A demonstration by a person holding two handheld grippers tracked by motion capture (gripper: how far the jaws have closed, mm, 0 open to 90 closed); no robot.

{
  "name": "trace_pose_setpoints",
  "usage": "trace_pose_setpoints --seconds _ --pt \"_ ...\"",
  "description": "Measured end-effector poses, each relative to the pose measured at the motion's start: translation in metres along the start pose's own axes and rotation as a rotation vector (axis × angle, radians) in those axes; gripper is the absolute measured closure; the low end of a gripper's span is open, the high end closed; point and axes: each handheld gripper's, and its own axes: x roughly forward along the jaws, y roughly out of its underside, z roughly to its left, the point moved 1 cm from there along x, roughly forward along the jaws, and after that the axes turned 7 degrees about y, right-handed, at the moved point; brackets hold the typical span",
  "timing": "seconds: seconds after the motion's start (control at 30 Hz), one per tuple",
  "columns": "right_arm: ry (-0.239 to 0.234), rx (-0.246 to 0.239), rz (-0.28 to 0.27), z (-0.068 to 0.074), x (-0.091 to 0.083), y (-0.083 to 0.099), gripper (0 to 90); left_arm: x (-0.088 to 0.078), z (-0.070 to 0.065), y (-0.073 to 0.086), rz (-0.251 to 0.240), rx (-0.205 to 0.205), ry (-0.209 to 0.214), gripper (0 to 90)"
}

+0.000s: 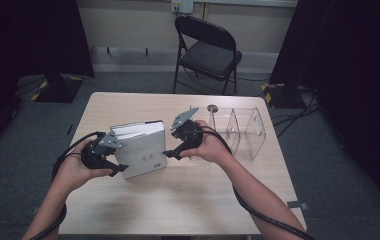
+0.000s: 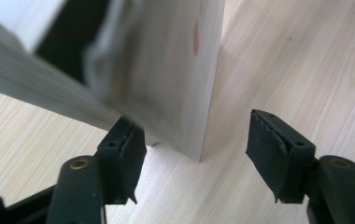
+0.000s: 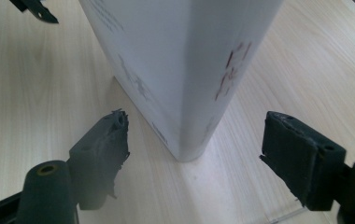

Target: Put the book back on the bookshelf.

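Note:
A thick white book point(image 1: 143, 147) stands upright on the wooden table point(image 1: 188, 200), pages up and cover towards me. My left gripper point(image 1: 120, 167) is at its lower left corner. In the left gripper view the book's bottom corner point(image 2: 166, 70) sits just ahead of the gap of that gripper point(image 2: 194, 121), whose jaws are apart, the right pad point(image 2: 273, 154) well clear of the book. My right gripper point(image 1: 170, 154) hovers at the book's right edge. In the right gripper view the spine corner point(image 3: 175, 56) lies ahead of the wide-open right gripper point(image 3: 196, 119), untouched.
A clear plastic divided holder point(image 1: 243, 130) stands on the table behind my right hand, with a small round dark object point(image 1: 212, 108) beside it. A black folding chair point(image 1: 208, 50) is beyond the table. Black cables trail from both grippers.

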Motion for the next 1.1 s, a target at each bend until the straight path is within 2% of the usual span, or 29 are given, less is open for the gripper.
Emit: trace_pose_setpoints --seconds 0.07,0.1,0.13,0.2,0.23,0.3,0.33,0.37,0.4,0.43,0.47,0.5,0.63,0.73,0.8,0.93,1.0,1.1 --pt "-0.008 -0.004 0.001 -0.001 0.001 -0.004 22.4 0.001 -0.002 0.002 -0.009 -0.028 -0.012 34.3" --pt "-0.008 -0.005 0.001 -0.001 0.002 -0.005 22.4 0.000 -0.001 0.003 0.015 -0.013 -0.020 32.8" --pt "-0.010 -0.003 0.011 -0.002 0.002 -0.006 22.4 -0.001 0.000 0.004 0.015 -0.019 -0.027 31.2" --pt "-0.012 -0.011 0.012 -0.003 0.003 -0.008 22.4 -0.002 0.001 0.007 0.007 -0.025 -0.017 30.1" --pt "-0.020 -0.011 0.014 -0.004 0.004 -0.009 22.4 -0.001 0.000 0.009 -0.015 -0.043 -0.015 30.0" --pt "-0.015 -0.016 0.020 -0.005 0.004 -0.012 22.4 -0.001 0.000 0.012 -0.013 -0.032 -0.015 28.7" --pt "-0.017 -0.014 0.021 -0.005 0.004 -0.013 22.4 0.000 0.000 0.013 -0.023 -0.045 -0.015 28.4" --pt "-0.027 -0.018 0.011 -0.006 0.005 -0.015 22.4 0.000 0.000 0.015 -0.017 -0.036 -0.015 28.2" --pt "-0.039 -0.020 0.003 -0.006 0.005 -0.017 22.4 0.002 -0.001 0.016 -0.038 -0.052 -0.014 27.4" --pt "-0.037 -0.018 -0.004 -0.006 0.005 -0.019 22.4 0.002 -0.001 0.018 -0.025 -0.040 -0.019 26.6" --pt "-0.036 -0.032 -0.008 -0.008 0.005 -0.020 22.4 0.003 -0.001 0.020 -0.035 -0.051 -0.017 26.0" --pt "-0.040 -0.022 -0.009 -0.008 0.006 -0.022 22.4 0.003 -0.001 0.023 -0.039 -0.052 -0.014 25.1" --pt "-0.053 -0.042 -0.008 -0.008 0.006 -0.028 22.6 0.006 -0.004 0.035 -0.050 -0.072 -0.019 23.8" --pt "-0.081 -0.032 -0.019 -0.008 0.005 -0.033 22.9 0.012 -0.005 0.044 -0.053 -0.085 -0.021 22.3" --pt "-0.106 -0.029 -0.039 -0.009 0.005 -0.035 23.5 0.017 -0.006 0.051 -0.054 -0.102 -0.003 21.8" --pt "-0.110 -0.036 -0.042 -0.010 0.005 -0.042 24.6 0.030 -0.008 0.061 -0.054 -0.122 0.013 20.9" --pt "-0.107 -0.056 -0.038 -0.009 0.006 -0.045 24.7 0.037 -0.009 0.065 -0.047 -0.130 0.025 19.0" --pt "-0.125 -0.061 -0.041 -0.007 0.008 -0.050 25.5 0.046 -0.010 0.070 -0.049 -0.142 0.035 17.2"
